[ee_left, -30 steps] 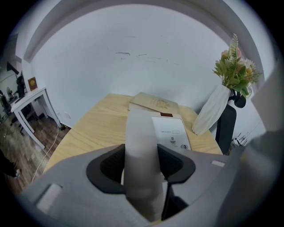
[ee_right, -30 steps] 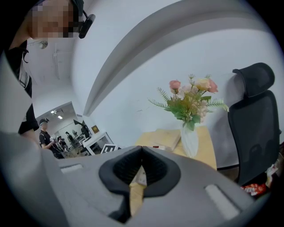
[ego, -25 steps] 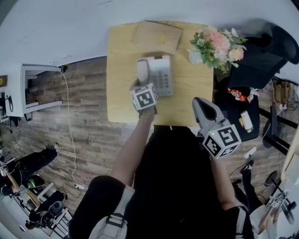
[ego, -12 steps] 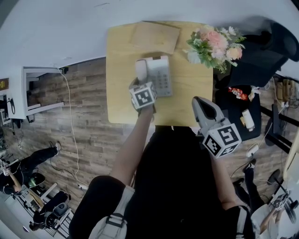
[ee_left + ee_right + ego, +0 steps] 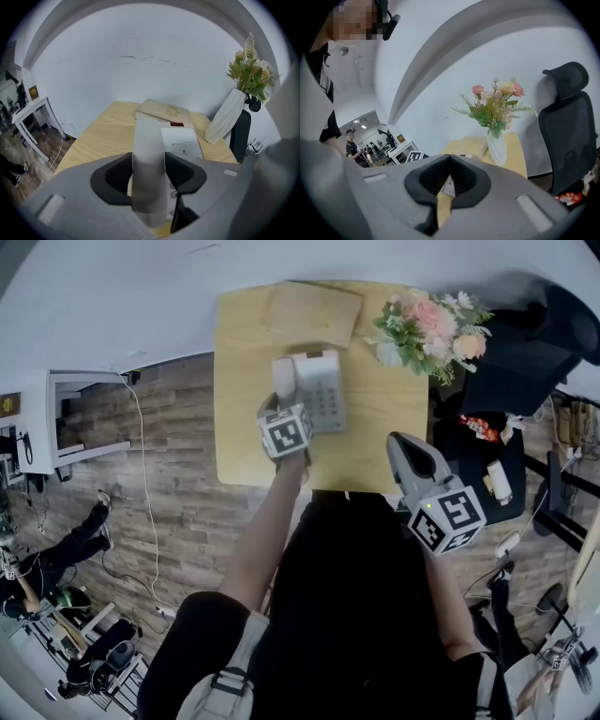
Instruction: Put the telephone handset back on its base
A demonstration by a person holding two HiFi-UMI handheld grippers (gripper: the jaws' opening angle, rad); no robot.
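The left gripper [image 5: 149, 174] presses both pads on the pale telephone handset [image 5: 149, 136]. The handset lies along the left side of its base [image 5: 182, 143], on the wooden bench [image 5: 101, 136] directly ahead of the gripper. A vase of flowers [image 5: 232, 115] stands further ahead, to the gripper's right. The right gripper [image 5: 449, 159], closed and empty, hangs well to the right of it.

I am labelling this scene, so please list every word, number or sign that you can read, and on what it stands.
No text can be read.
Phone base: small print, too blurred to read.
Book: gold mark, too blurred to read.
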